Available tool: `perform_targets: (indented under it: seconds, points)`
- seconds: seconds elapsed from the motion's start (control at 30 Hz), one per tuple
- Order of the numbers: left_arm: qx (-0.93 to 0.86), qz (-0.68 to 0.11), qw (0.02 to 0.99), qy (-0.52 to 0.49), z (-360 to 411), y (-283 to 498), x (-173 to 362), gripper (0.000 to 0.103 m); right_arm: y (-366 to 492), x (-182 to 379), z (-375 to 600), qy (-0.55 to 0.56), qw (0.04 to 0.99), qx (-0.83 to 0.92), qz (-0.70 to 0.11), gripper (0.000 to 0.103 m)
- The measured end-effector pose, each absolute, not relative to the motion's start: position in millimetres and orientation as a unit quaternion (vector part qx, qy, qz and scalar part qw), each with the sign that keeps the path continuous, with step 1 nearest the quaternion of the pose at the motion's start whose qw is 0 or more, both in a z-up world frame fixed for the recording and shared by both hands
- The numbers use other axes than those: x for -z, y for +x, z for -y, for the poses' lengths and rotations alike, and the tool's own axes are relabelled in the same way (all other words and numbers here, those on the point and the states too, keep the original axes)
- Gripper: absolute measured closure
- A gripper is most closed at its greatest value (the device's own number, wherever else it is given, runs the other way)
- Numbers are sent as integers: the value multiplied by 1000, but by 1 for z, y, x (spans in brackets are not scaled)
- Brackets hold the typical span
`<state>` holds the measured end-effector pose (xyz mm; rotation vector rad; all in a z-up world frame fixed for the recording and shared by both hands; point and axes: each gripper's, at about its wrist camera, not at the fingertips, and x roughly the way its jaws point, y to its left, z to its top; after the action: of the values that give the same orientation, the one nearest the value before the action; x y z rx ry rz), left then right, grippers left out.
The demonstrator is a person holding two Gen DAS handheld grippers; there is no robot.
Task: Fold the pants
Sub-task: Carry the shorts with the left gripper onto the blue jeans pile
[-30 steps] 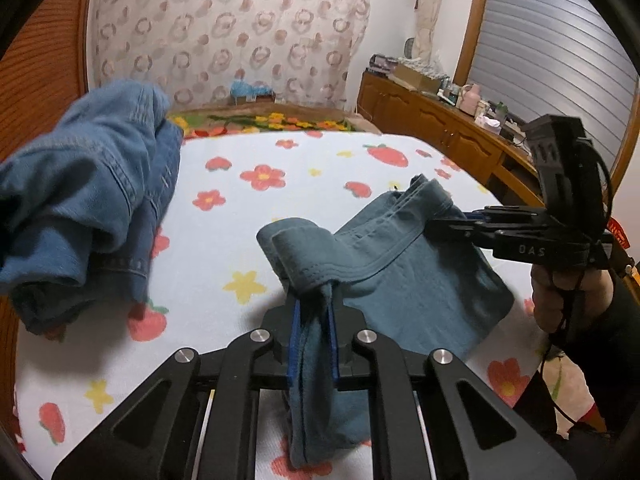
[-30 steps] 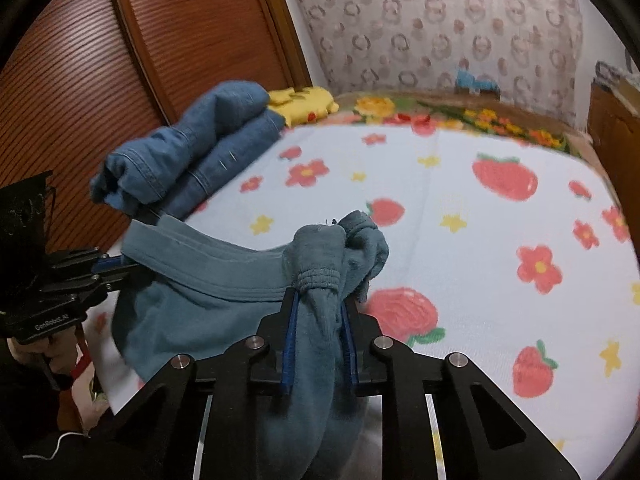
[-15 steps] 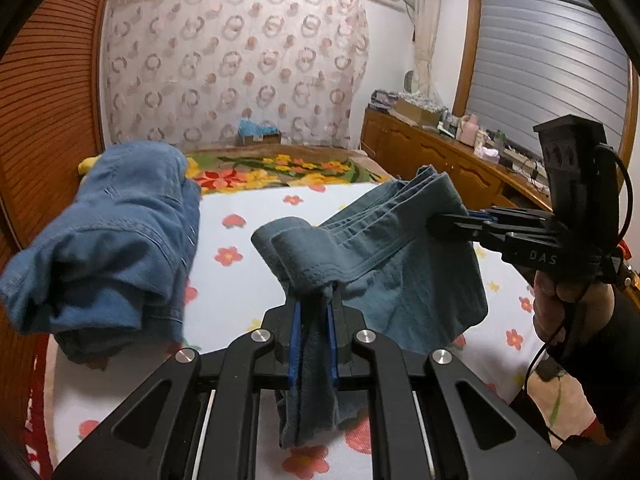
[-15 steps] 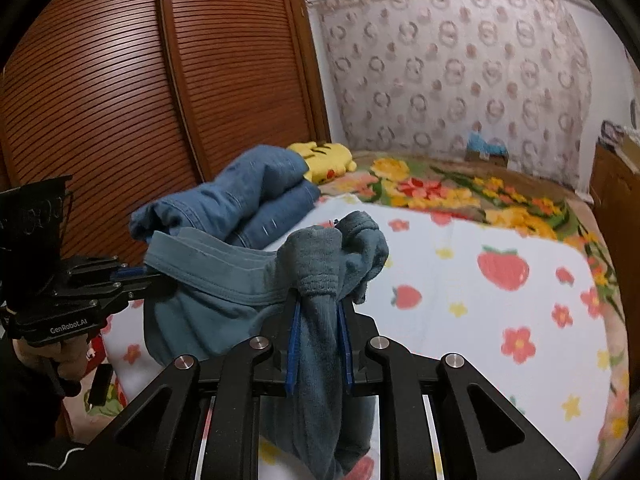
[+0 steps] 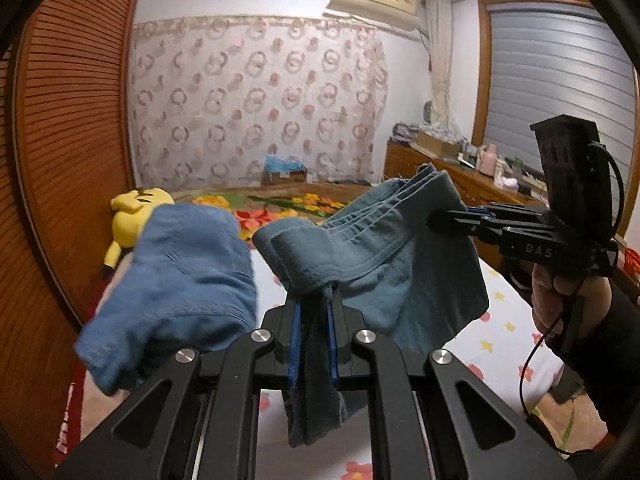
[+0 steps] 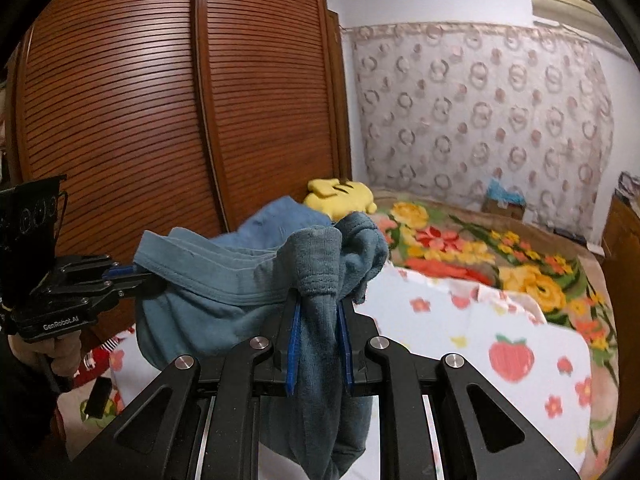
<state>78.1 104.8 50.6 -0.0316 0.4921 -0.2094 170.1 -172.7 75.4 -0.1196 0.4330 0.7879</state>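
Note:
The teal pants (image 5: 384,264) hang in the air above the bed, stretched by their waistband between both grippers. In the left wrist view my left gripper (image 5: 314,300) is shut on one bunched end of the waistband, with cloth trailing down between its blue pads. My right gripper (image 5: 434,222) pinches the other end at the right, held by a person's hand (image 5: 560,292). The right wrist view shows the right gripper (image 6: 319,300) shut on a thick fold of the pants (image 6: 224,284), with the left gripper (image 6: 156,278) clamping the waistband at the left.
A heap of blue jeans (image 5: 180,280) lies on the bed's left side by a yellow plush toy (image 5: 136,216). The flower-print sheet (image 6: 500,332) spreads below. A slatted brown wardrobe (image 6: 160,120) stands at the left, and a wooden dresser (image 5: 452,180) at the right.
Both grippers have risen with the pants, lifting them off the sheet. Both views have tipped upward, so more wall and less bed shows. Both grips are unchanged.

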Motion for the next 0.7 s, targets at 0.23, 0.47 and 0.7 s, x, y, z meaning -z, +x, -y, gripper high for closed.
perform_targets:
  seconds: [0.23, 0.47, 0.7]
  points:
    - [75, -236, 968, -28, -135, 96, -60, 91, 210, -88, 142, -81, 888, -405, -202, 86]
    - [41, -232, 971, -42, -159, 120, -64, 91, 261, -99, 117, -104, 876, -427, -199, 86]
    - [13, -235, 970, -66, -178, 132, -52, 91, 306, -100, 76, -146, 861, -441, -206, 86]
